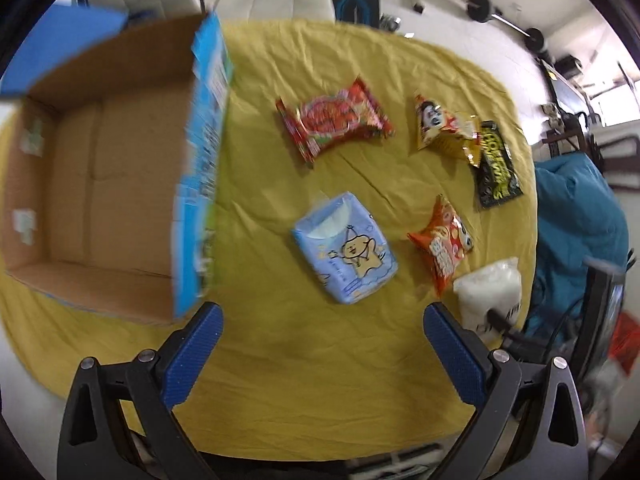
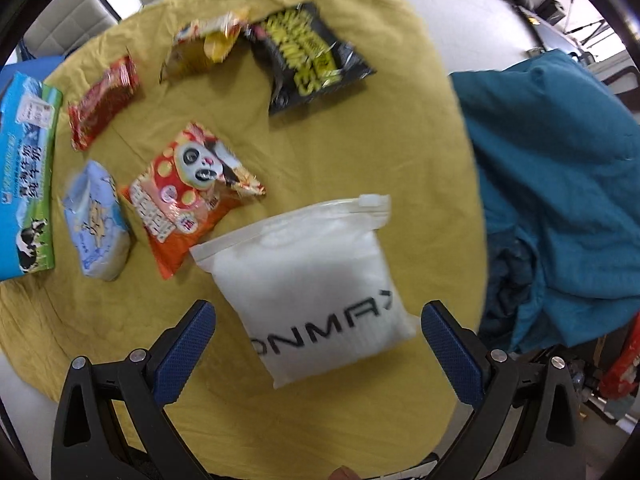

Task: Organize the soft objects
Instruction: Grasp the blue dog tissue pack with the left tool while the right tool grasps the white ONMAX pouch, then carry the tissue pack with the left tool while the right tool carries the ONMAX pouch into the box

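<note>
On yellow cloth [image 1: 320,360]: cardboard box [image 1: 100,200] holds nothing | both fingers spread wide, gripping nothing

The right hand-held gripper [image 2: 318,320] hovers with jaws spread wide above a white zip-lock pouch [image 2: 316,280] on the yellow cloth [image 2: 360,152]. Just beside the pouch lies an orange panda snack bag [image 2: 188,196], then a blue tissue pack [image 2: 98,220] and a milk carton box [image 2: 26,184].
</note>
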Demonstrator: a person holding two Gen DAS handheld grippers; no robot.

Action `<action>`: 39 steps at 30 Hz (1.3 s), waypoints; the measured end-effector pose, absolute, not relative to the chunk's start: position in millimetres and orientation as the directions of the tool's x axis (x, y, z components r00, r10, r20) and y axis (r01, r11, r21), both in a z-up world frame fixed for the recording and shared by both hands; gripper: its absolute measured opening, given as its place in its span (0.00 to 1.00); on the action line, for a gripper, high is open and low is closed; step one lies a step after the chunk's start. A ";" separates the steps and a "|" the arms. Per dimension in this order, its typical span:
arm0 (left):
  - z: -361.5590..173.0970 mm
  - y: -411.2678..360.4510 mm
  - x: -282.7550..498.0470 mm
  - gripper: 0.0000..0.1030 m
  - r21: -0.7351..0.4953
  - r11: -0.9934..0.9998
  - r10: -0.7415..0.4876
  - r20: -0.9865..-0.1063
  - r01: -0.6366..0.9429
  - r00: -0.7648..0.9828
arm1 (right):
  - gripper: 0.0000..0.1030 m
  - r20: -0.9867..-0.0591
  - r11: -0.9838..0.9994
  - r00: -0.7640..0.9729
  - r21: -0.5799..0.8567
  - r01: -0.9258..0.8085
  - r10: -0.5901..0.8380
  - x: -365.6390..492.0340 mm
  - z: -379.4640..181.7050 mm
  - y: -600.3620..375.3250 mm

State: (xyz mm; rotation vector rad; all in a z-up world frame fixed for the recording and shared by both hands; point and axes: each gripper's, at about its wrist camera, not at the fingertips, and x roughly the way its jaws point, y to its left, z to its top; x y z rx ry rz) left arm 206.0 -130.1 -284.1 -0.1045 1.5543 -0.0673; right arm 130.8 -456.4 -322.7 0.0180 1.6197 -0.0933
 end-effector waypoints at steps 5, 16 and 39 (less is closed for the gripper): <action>-360.7 -133.8 239.8 1.00 -0.190 0.961 -0.223 -0.963 -0.202 -0.152 | 1.00 -0.996 0.996 -0.084 -0.034 0.083 -0.027 133.5 -357.9 -462.1; -457.5 -158.9 255.3 0.94 -0.128 0.943 -0.240 -0.902 -0.308 -0.359 | 1.00 -0.991 0.999 -0.128 -0.046 0.020 -0.043 136.2 -378.1 -469.3; -436.5 -204.4 179.3 0.66 0.005 0.978 0.037 -0.988 0.208 -0.150 | 0.87 -0.973 0.997 -0.232 -0.032 0.064 -0.016 130.1 -391.2 -479.7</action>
